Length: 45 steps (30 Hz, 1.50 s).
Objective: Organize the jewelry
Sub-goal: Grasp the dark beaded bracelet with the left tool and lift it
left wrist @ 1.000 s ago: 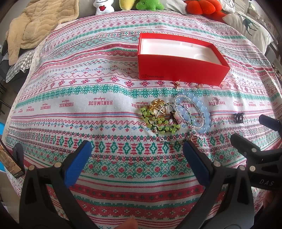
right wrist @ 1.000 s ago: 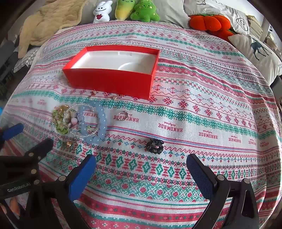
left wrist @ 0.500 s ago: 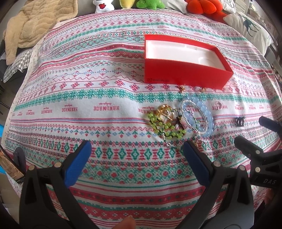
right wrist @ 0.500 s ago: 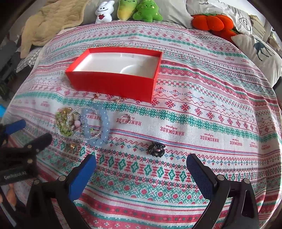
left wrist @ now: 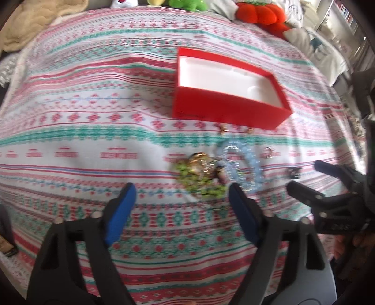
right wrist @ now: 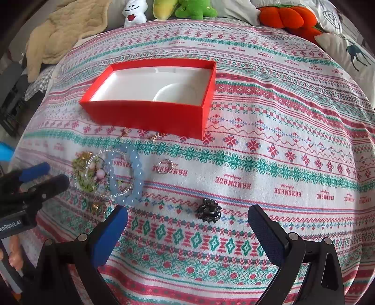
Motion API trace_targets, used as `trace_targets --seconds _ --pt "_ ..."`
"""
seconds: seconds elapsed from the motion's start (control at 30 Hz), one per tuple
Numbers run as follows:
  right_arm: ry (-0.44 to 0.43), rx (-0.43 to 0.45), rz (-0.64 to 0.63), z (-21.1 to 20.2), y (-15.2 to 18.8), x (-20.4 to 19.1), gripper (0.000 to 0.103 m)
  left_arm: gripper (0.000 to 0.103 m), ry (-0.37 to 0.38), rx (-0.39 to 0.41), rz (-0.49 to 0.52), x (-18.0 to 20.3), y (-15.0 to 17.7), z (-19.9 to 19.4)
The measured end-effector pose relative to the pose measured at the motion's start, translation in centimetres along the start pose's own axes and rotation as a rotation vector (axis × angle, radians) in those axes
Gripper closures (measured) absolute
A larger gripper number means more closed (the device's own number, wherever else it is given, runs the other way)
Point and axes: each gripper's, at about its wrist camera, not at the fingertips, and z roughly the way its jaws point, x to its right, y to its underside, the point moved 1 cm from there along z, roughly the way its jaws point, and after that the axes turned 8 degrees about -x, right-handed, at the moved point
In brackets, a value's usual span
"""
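Observation:
A red box [right wrist: 145, 115] with a white lining stands open on the patterned cloth, also seen as the red box [left wrist: 225, 110]. In front of it lies a tangle of jewelry: a pale blue bead bracelet [right wrist: 138, 173], a green bead bracelet [left wrist: 187, 171] and gold pieces. A silver ring [right wrist: 165, 166] lies to its right. My left gripper [left wrist: 180, 190] hovers just short of the tangle, its jaws closing with nothing pressed between them. My right gripper [right wrist: 187, 211] is open over the cloth, with a black ornament [right wrist: 208, 210] lying between its fingertips.
Two small gold earrings [right wrist: 157, 136] lie against the box's front wall. Plush toys [right wrist: 189, 9] and an orange cushion [right wrist: 288, 16] line the far edge. A beige blanket [right wrist: 63, 30] is at the back left, and a deer pillow [right wrist: 351, 51] at the right.
The left gripper's jaws have drawn closer together and its view has swung left, blurring. The right gripper has moved forward, so the box and the black ornament sit nearer to it.

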Motion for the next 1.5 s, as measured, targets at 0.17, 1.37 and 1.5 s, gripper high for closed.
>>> trace_targets --seconds 0.17,1.37,1.5 --pt "-0.048 0.007 -0.007 -0.4 -1.0 0.7 0.004 0.054 0.106 -0.022 -0.031 -0.6 -0.3 0.1" --pt "-0.252 0.05 -0.355 -0.4 0.4 -6.2 0.098 0.099 0.077 -0.05 0.054 -1.2 2.2 0.8" --pt "-0.295 0.013 -0.355 -1.0 1.9 -5.6 0.099 0.099 0.094 -0.066 0.031 -2.6 3.8 0.3"
